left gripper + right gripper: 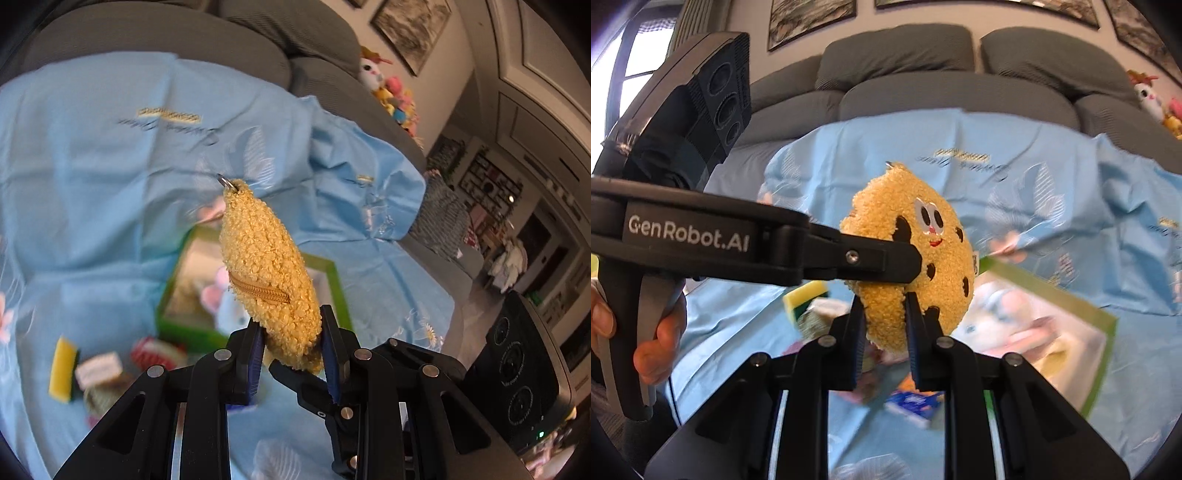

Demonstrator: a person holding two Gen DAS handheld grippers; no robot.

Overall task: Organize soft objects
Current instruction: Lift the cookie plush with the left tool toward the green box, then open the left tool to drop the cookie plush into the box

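Plush cookie pouch (919, 254), long axis upright, pinched at lower edge by both left tool (291, 339) and right tool (884, 314), above green box (334, 284).

Blurred green box (334, 280) contents, perhaps plush toys.

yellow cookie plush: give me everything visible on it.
The cookie plush is a curly yellow fleece disc with dark chip patches, embroidered eyes and a red smile, a tan zipper along its edge and a metal ring on top. It hangs upright above the blue sheet, pinched at the bottom by the left gripper and the right gripper.
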